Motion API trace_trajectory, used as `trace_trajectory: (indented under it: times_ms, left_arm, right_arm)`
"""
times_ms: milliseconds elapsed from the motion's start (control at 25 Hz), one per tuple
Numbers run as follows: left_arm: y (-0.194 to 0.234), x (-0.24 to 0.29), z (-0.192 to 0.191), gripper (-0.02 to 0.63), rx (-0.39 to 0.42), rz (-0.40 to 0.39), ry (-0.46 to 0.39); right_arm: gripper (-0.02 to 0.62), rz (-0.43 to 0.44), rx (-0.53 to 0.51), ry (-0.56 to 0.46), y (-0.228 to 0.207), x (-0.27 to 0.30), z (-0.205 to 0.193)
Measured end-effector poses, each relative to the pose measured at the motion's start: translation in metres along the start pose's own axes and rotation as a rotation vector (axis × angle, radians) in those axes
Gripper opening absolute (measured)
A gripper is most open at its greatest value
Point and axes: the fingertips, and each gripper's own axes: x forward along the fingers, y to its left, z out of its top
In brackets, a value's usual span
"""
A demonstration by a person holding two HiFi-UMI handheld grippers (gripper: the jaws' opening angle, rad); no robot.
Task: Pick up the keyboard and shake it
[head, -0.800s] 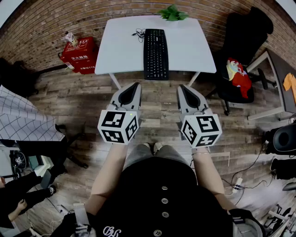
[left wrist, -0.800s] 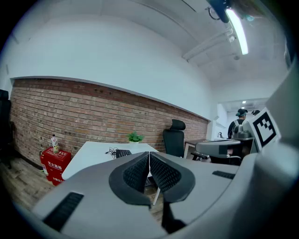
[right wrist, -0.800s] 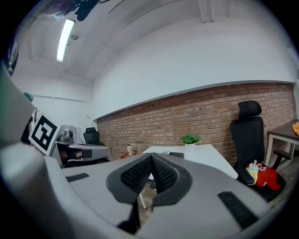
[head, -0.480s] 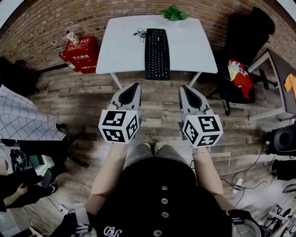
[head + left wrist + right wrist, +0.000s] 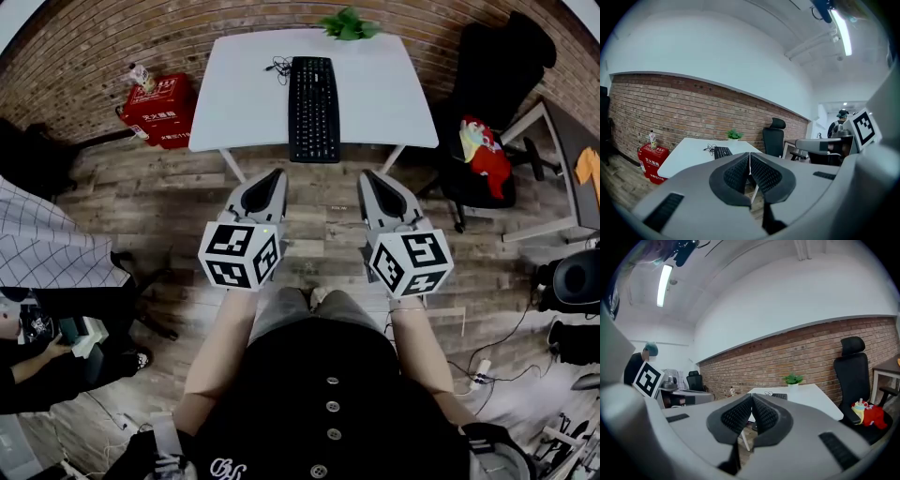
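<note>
A black keyboard [image 5: 314,109] lies lengthwise on the white table [image 5: 234,94] ahead of me, its cable coiled at the far end. It also shows as a dark strip [image 5: 723,152] in the left gripper view and partly [image 5: 779,396] in the right gripper view. My left gripper [image 5: 276,172] and right gripper [image 5: 368,175] are held side by side over the wooden floor, short of the table's near edge, both pointing at it. Both are shut with nothing between the pads [image 5: 740,171] [image 5: 764,414].
A small green plant [image 5: 349,26] stands at the table's far edge. A red box [image 5: 161,111] sits on the floor to the left, a black office chair [image 5: 492,112] with a red toy [image 5: 486,150] to the right. A person sits at lower left [image 5: 37,366].
The grippers have stayed almost still. The view has shifted slightly, and the person at lower left has moved.
</note>
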Motion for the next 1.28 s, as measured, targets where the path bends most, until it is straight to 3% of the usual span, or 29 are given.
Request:
trace_trajectory:
  times_ms: [240, 640, 1080, 1280]
  left_arm:
    - [-0.011, 0.012, -0.002, 0.018, -0.040, -0.002, -0.019]
    - [-0.010, 0.035, -0.016, 0.018, -0.060, -0.004, 0.021]
    - [0.049, 0.108, -0.007, 0.018, -0.065, -0.051, 0.064]
    - [0.080, 0.149, 0.008, 0.018, -0.083, -0.115, 0.069]
  right_arm:
    - [0.028, 0.027, 0.024, 0.015, -0.016, 0.002, -0.005]
    - [0.026, 0.046, 0.003, 0.050, -0.032, 0.015, -0.017]
    - [0.027, 0.017, 0.009, 0.057, -0.063, 0.096, -0.007]
    - [0.027, -0.006, 0.003, 0.060, -0.079, 0.150, 0.006]
